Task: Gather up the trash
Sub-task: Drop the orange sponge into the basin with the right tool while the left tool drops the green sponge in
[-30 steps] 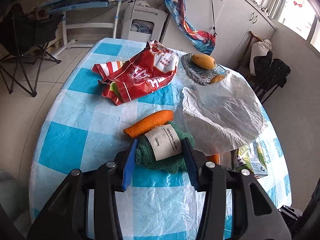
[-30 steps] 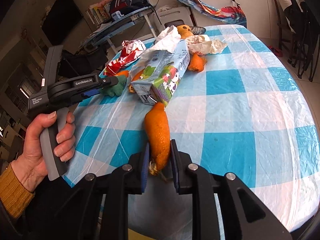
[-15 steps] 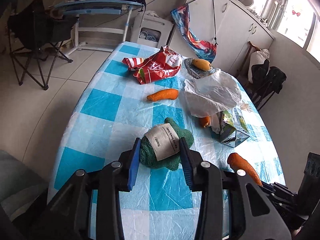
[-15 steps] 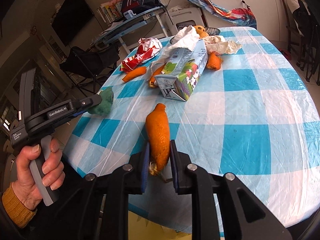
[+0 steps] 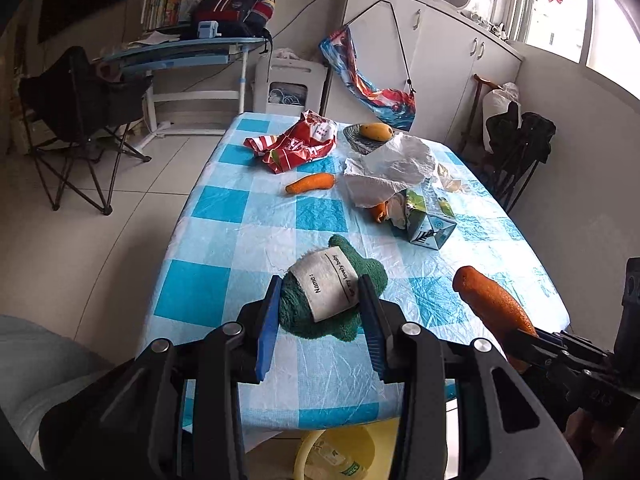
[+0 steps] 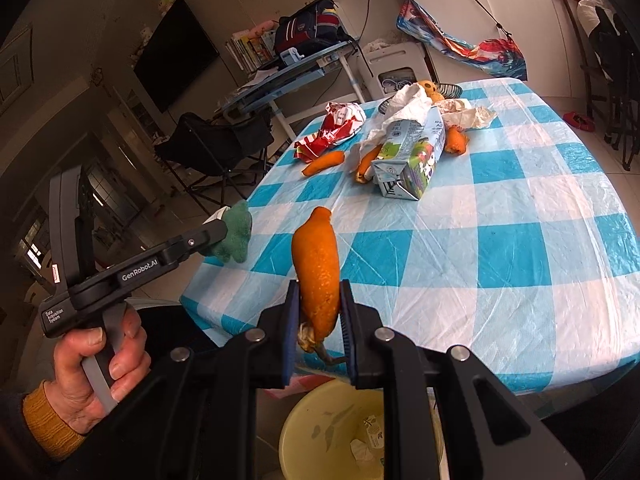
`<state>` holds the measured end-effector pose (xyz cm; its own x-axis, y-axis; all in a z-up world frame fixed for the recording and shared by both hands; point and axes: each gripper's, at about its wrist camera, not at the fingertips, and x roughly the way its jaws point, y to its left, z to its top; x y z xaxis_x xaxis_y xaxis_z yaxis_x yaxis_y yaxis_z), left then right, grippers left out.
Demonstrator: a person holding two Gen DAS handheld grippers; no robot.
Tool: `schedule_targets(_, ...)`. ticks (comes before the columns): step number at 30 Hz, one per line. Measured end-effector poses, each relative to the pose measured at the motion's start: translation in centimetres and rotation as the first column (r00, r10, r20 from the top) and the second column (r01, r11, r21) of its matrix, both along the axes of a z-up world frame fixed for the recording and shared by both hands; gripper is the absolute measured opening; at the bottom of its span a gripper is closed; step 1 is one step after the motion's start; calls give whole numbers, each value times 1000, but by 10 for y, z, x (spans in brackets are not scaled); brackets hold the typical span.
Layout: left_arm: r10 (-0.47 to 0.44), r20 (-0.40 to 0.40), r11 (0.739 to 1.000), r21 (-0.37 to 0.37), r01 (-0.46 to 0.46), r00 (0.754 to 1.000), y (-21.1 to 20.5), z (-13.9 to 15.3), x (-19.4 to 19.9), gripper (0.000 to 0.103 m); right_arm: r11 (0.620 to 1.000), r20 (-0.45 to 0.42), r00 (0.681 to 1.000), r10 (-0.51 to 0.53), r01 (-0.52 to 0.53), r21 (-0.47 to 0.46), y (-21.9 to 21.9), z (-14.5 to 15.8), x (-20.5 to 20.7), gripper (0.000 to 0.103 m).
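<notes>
We held both grippers over the near edge of an oval table (image 5: pixel 240 216) spread with a blue-and-white checked plastic cloth, in a tiled room lined with pale cabinets (image 5: pixel 440 60). Our left gripper (image 5: pixel 320 316) was clamped on a green plush toy (image 5: pixel 372 276) wrapped in a white paper label reading "Name:", carried above the cloth; our right gripper (image 6: pixel 318 320) was closed on a long piece of orange peel (image 6: pixel 316 264), its dried stem end between the pads. Below the table edge stood a yellow bin (image 6: pixel 320 432) with scraps already in it, directly under the right gripper in the right wrist view. Trash left on the cloth included a crumpled red snack bag (image 5: pixel 298 146), a loose orange peel (image 5: pixel 310 183), a white plastic bag (image 5: pixel 394 170), a flattened milk carton (image 6: pixel 412 160) lying beside more peel, and crumpled paper. A dark bowl (image 5: pixel 358 140) at the far end held a mango (image 5: pixel 375 131). Beyond the table stood a blue-edged desk (image 5: pixel 180 52) carrying a backpack (image 5: pixel 236 12) and books, a black folding chair (image 5: pixel 76 120), a white appliance (image 5: pixel 288 88) against the wall, a colourful cloth bag (image 5: pixel 368 88) hung on the cabinets, and a dark television (image 6: pixel 176 52) on the left wall. A hand (image 6: pixel 96 368) in a mustard cuff gripped the left tool's handle.
</notes>
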<state>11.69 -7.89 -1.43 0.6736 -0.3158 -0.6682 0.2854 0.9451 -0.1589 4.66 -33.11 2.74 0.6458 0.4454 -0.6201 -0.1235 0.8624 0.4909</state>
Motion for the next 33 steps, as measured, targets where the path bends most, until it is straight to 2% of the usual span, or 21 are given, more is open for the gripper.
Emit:
schedule_targets(7,3,11,1000,-6,-3,1000,7,4,-17,36,1000,-14,1000,-9,9,18,2,2,-17,20)
schedule_targets(14,11,9,1000,-17,-11,1000,16,5,-29,36,999,-58,998,35,-34,13,17,0,-38,20)
schedule_targets(17,12,10,1000,-22,-12,1000,19,5,-33,36,998,-93,994,63,-64,-6,28,-3,-47,20)
schedule_targets(20,13,7,1000,-24,-13,1000,21,5,-37,36,995,-166,982,89,-97,-36,38,-12,-52,21)
schedule_targets(22,11,1,1000,-25,-11,1000,23,4,-40,36,991,-216,971,100,-116,-64,45,-19,-54,23)
schedule_targets(24,9,-4,1000,-28,-9,1000,24,3,-44,36,990,-227,970,90,-112,-86,47,-21,-54,34)
schedule_targets(26,6,-6,1000,-29,-6,1000,25,1,-50,36,994,-212,975,59,-77,-80,42,-19,-56,44)
schedule_targets(30,-25,-54,999,-21,24,998,20,-13,-59,37,999,-161,986,-36,33,-23,20,-13,-62,54)
schedule_targets(33,-83,-92,996,6,84,992,4,-26,-68,37,992,-110,986,-124,126,11,4,-6,-68,59)
